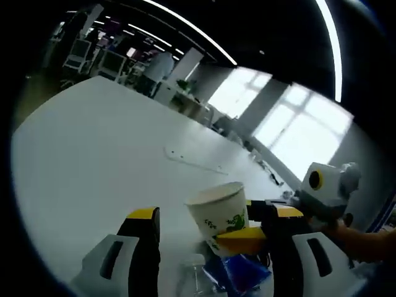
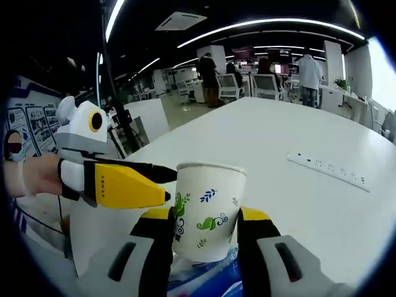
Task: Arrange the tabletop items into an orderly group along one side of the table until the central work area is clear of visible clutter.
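No words or numbers can be read anywhere; the paper cup (image 2: 206, 209) carries only leaf drawings, and the wall posters (image 2: 28, 127) are too blurred.

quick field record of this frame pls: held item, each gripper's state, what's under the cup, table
held item: white paper cup with green and blue leaf print, upright
right gripper: shut on the cup, one jaw on each side
left gripper: open, yellow-tipped jaws apart, right beside the cup
under the cup: clear plastic bottle with blue label, partly hidden
table: large white tabletop with a white power strip lying flat on it
background: open office, people standing at the far end
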`<state>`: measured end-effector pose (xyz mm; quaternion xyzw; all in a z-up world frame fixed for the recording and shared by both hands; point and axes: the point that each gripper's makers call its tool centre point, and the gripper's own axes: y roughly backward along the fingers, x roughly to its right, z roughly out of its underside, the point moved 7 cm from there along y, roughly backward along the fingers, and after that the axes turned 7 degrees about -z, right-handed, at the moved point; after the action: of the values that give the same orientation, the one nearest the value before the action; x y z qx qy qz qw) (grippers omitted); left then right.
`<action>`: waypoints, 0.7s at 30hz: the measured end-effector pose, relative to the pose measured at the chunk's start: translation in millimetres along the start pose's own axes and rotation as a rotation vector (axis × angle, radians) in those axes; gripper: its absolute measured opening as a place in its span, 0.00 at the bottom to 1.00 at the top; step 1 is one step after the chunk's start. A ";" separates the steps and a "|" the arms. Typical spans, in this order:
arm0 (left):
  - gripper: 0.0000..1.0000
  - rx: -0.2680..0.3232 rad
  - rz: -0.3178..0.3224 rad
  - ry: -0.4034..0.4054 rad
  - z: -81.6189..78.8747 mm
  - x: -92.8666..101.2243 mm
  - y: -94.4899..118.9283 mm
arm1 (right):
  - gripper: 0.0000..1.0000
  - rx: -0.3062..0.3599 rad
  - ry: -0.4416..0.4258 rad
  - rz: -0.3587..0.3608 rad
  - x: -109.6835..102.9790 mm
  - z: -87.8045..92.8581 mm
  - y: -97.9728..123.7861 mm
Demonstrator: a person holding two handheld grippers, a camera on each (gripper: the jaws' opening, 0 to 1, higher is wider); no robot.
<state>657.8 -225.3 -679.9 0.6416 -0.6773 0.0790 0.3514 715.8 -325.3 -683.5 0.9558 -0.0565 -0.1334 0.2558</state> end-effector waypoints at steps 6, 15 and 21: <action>0.65 -0.007 0.013 0.017 -1.8 3.7 -9.8 | 0.37 0.009 0.005 -0.010 -2.6 0.7 0.0; 0.60 -0.022 0.026 0.020 -2.9 5.3 -14.9 | 0.37 0.030 0.005 -0.014 -3.3 -1.7 3.9; 0.61 -0.027 0.027 0.015 -4.0 5.5 -17.2 | 0.37 0.037 0.011 -0.019 -3.1 -3.8 3.1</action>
<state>675.6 -230.4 -679.7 0.6267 -0.6843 0.0795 0.3641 713.8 -325.7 -678.0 0.9616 -0.0484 -0.1293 0.2373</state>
